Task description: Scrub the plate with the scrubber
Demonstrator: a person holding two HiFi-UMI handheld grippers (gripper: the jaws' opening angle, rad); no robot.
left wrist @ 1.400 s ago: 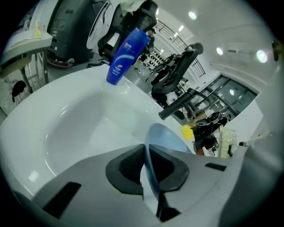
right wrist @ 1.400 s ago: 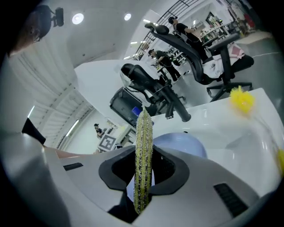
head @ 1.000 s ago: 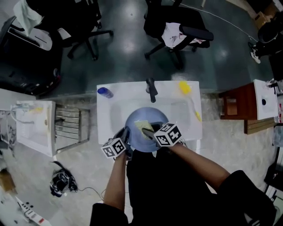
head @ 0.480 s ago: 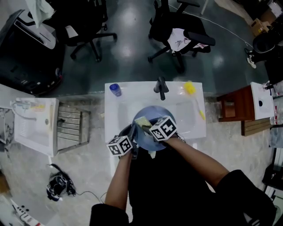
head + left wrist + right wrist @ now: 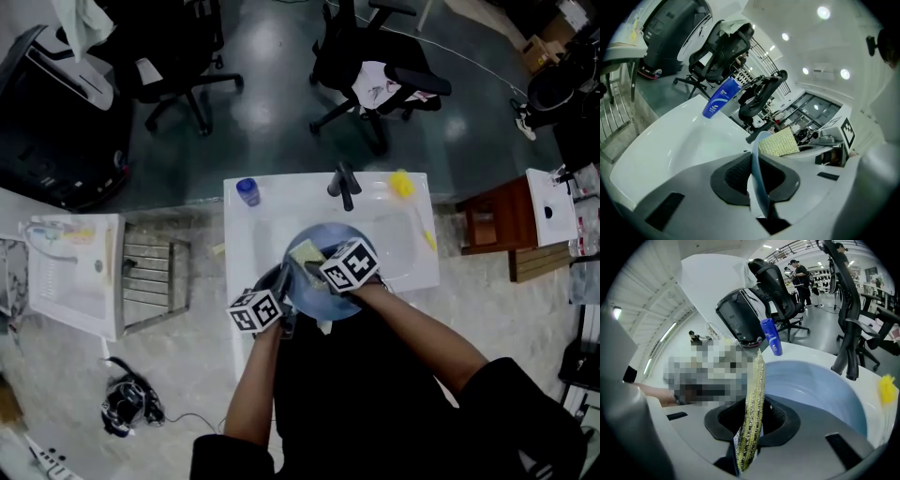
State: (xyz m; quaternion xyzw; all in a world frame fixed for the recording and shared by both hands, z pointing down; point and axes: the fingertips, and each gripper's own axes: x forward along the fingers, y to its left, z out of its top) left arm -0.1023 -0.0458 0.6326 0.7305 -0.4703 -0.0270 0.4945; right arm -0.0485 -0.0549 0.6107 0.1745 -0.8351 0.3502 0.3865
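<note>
Scrubber [image 5: 307, 254] slid toward far left of blue plate [image 5: 342, 240], long side pointing out from right hand-held gripper [image 5: 316, 269] squeezing it, plate rim pinched in left hand-held gripper [image 5: 284, 279], over white sink [image 5: 251, 234], office chairs [image 5: 375, 66] on grey floor [image 5: 272, 112].

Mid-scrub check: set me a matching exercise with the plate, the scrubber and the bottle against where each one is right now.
Things:
1. plate
2. scrubber
3. blue bottle

Places:
A. far left corner of the sink
B. gripped by the right gripper
C. rim clamped in the left gripper

Pairs: 1-C, 2-B, 3-A
</note>
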